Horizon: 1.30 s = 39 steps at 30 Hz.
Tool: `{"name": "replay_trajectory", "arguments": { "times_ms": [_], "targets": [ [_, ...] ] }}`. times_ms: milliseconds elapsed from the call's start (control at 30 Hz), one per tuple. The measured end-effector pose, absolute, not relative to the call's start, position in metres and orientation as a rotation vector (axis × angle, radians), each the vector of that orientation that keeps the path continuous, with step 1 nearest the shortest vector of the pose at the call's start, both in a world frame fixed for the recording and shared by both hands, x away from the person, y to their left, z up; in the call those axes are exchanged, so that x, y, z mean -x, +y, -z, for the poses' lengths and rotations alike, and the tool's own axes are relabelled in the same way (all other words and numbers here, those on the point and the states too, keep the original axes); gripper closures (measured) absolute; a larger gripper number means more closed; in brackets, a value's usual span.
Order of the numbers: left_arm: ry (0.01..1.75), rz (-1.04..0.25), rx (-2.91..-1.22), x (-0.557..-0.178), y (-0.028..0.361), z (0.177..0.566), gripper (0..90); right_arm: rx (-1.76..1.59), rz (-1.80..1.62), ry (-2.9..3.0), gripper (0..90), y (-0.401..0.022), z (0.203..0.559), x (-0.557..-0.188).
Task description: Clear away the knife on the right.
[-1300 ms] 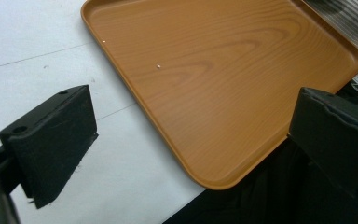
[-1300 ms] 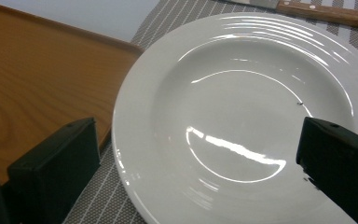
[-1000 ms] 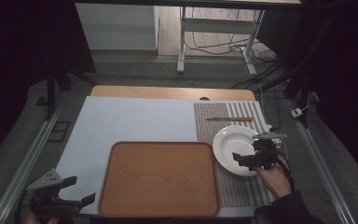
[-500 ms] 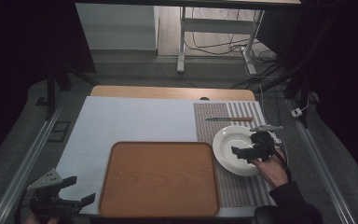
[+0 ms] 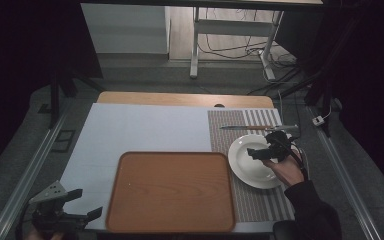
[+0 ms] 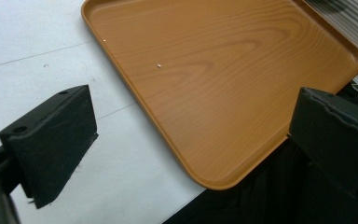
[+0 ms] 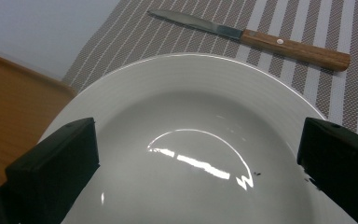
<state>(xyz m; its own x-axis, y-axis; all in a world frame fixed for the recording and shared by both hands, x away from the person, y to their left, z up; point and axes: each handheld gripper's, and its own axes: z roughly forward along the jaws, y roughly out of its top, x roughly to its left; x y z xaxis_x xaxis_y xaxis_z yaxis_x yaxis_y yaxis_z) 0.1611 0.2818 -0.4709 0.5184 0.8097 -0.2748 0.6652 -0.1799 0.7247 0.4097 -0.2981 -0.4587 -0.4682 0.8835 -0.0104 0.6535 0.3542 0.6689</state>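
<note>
A white plate (image 5: 250, 167) lies on a striped placemat (image 5: 230, 130) at the right of the table. Beyond it rests a wooden-handled knife (image 5: 260, 128), blade pointing left. My right gripper (image 5: 261, 150) hovers open just above the plate, held by a hand from the lower right. In the right gripper view the plate (image 7: 191, 140) spreads between the two jaws of the open gripper (image 7: 198, 144), with the knife (image 7: 261, 39) past its far rim. My left gripper (image 5: 85, 202) stays open at the table's front left corner, beside an empty wooden tray (image 5: 170, 192). The tray's near corner (image 6: 223, 93) lies ahead of the left gripper (image 6: 193, 109).
A pale sheet (image 5: 145, 130) covers the left and middle of the table. Bare wood (image 5: 180, 98) shows along the far edge. Metal rails (image 5: 25, 175) run down both sides. Desk legs and cables (image 5: 230, 50) stand on the floor beyond.
My right gripper has moved forward and slightly left, farther over the plate. The left gripper has barely shifted.
</note>
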Motion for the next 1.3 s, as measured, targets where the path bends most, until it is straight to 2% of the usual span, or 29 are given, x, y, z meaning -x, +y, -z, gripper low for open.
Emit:
{"name": "replay_trajectory", "arguments": {
  "times_ms": [1200,1300],
  "targets": [
    [1.211,-0.215,-1.912,-0.161,0.282,0.471,0.8,-1.386,-0.753,2.233,0.0,-0.298,0.47,-0.491],
    [1.209,-0.216,-1.915,-0.161,0.282,0.471,0.8,-1.378,-0.747,2.235,3.5,-0.299,0.47,-0.497]
  ]
}}
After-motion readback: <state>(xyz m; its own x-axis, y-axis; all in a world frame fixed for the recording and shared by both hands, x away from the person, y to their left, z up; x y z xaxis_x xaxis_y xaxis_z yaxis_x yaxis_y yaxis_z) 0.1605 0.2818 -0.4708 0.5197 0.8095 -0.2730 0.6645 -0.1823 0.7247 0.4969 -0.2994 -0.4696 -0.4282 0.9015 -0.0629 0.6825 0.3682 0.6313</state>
